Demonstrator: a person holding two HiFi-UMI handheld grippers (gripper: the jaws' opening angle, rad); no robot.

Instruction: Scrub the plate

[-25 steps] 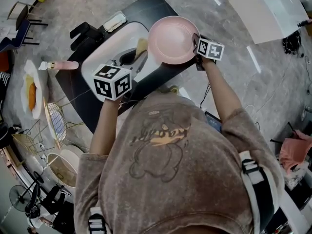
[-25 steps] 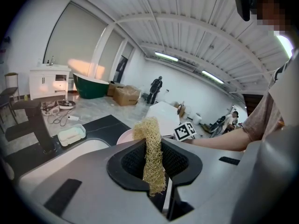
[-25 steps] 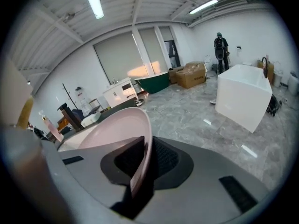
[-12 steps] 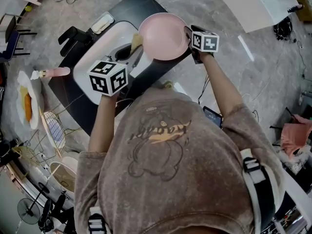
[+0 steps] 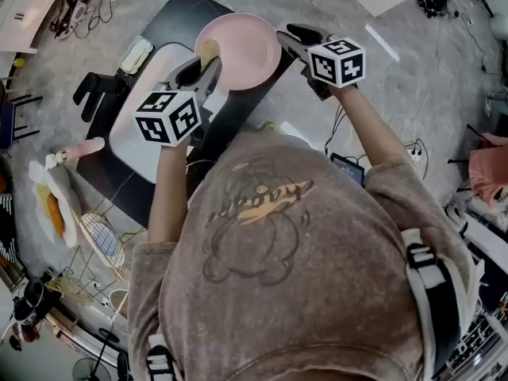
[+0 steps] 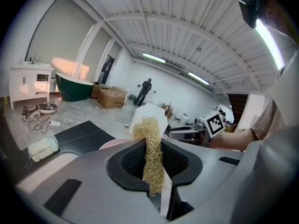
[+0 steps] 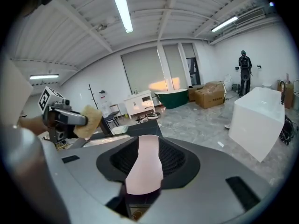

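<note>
Pink round plate (image 5: pixel 238 50) clamped in our right gripper (image 7: pixel 145 146), jaws just tightening, yellow fibrous scrubber (image 6: pixel 148 127) clenched in our left gripper (image 6: pixel 152 164)

The left gripper (image 6: pixel 152 162) clamps an upright straw-coloured scrubber (image 6: pixel 148 130), pink plate (image 6: pixel 112 143) behind.

Held forward: left hand-held gripper (image 5: pixel 205 66) clamped; right hand-held gripper (image 5: pixel 287 35), jaws just narrowed, seemingly gripping something.
</note>
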